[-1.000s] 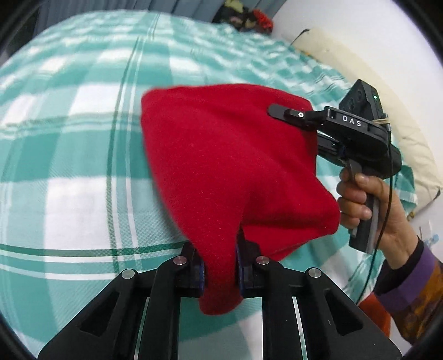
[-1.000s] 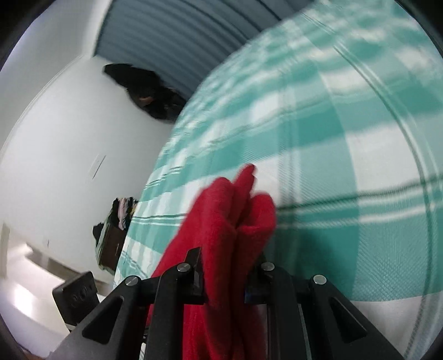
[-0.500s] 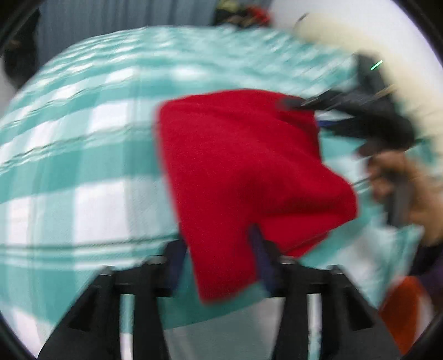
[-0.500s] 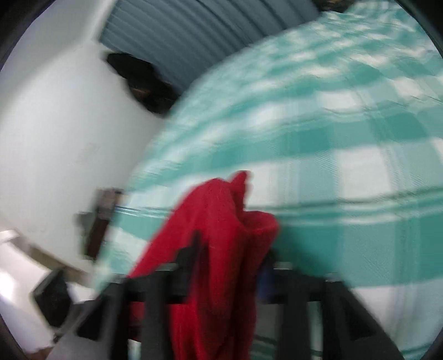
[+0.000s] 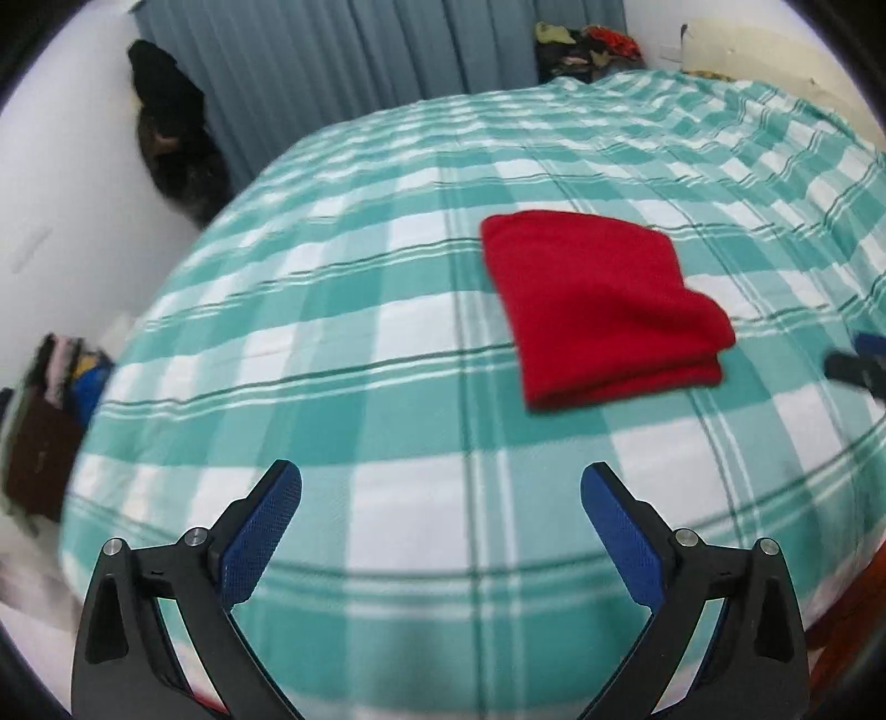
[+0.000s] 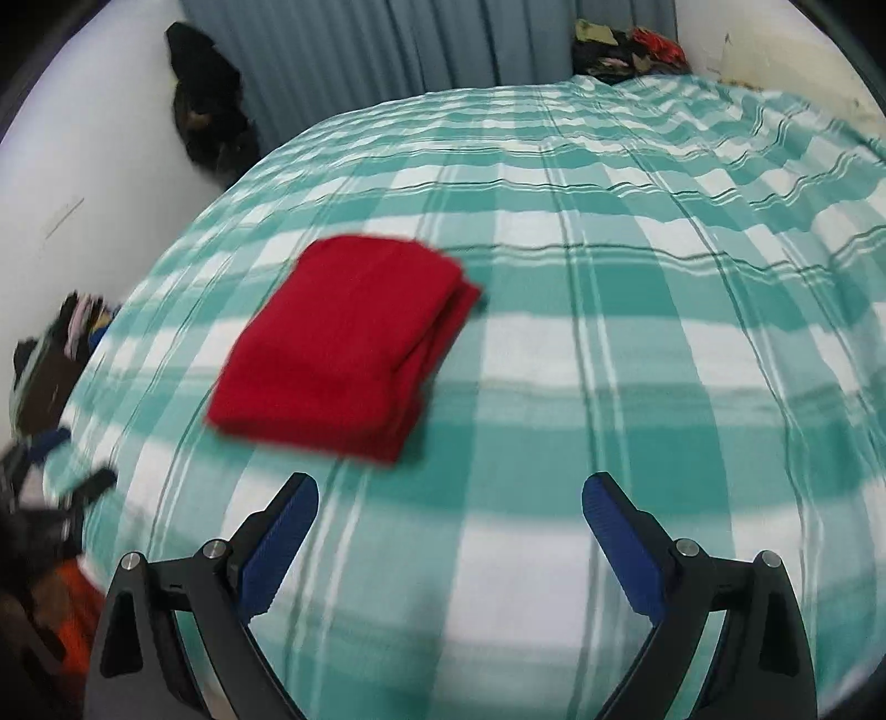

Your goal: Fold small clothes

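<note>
A red garment [image 5: 601,310] lies folded into a thick rectangle on the green-and-white checked bed cover [image 5: 387,332]. In the right wrist view the same red garment [image 6: 349,343] sits left of centre on the bed cover [image 6: 637,332]. My left gripper [image 5: 441,490] hangs well back from the garment, its jaws still opening wide with nothing between the blue pads. My right gripper [image 6: 449,501] is also back from the cloth, jaws opening, nothing between them. The tip of the right gripper [image 5: 855,368] shows at the right edge of the left wrist view.
Grey curtains [image 5: 360,55] hang behind the bed. A dark heap [image 5: 171,144] leans against the white wall at left. Piles of clothes lie at the far corner [image 5: 587,44] and beside the bed at left [image 5: 61,382]. A cream pillow [image 5: 775,55] lies at the far right.
Both grippers were shut on the red garment and have let go of it. Both have pulled back and tilted up; the garment now rests folded on the bed.
</note>
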`<action>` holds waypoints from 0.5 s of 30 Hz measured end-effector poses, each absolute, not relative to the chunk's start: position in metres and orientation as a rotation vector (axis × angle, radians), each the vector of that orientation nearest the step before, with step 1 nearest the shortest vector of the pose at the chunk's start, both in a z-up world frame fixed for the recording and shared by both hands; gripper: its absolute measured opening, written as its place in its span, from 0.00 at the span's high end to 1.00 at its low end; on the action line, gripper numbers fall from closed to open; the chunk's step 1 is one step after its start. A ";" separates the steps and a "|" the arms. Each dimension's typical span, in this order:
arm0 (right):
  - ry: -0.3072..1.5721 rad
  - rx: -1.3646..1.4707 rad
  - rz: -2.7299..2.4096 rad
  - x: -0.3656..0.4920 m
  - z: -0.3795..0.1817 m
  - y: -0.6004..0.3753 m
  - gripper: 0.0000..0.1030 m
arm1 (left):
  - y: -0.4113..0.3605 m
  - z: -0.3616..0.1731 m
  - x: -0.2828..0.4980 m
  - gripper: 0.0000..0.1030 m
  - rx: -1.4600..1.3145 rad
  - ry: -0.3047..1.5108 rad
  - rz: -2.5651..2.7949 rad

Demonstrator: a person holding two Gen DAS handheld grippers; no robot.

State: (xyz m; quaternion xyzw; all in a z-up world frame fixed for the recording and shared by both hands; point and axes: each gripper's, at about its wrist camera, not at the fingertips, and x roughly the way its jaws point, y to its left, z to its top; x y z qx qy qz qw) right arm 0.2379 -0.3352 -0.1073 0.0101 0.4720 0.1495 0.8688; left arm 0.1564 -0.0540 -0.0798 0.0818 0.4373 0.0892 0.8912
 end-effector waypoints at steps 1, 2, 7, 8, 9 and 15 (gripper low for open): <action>0.983 0.017 0.308 0.224 -0.105 -0.332 0.07 | -0.055 -0.076 0.148 0.02 0.179 0.900 0.199; 0.978 0.014 0.302 0.205 -0.100 -0.329 0.07 | -0.054 -0.069 0.138 0.02 0.184 0.894 0.231; 0.970 0.007 0.280 0.145 -0.085 -0.312 0.07 | -0.053 -0.043 0.100 0.02 0.157 0.884 0.281; 0.967 -0.002 0.279 0.135 -0.081 -0.309 0.07 | -0.052 -0.038 0.093 0.02 0.146 0.888 0.281; 0.962 -0.016 0.280 0.125 -0.076 -0.306 0.07 | -0.052 -0.034 0.087 0.02 0.137 0.891 0.278; 0.896 -0.127 0.253 0.079 -0.040 -0.286 0.07 | -0.052 -0.016 0.054 0.02 0.052 0.888 0.230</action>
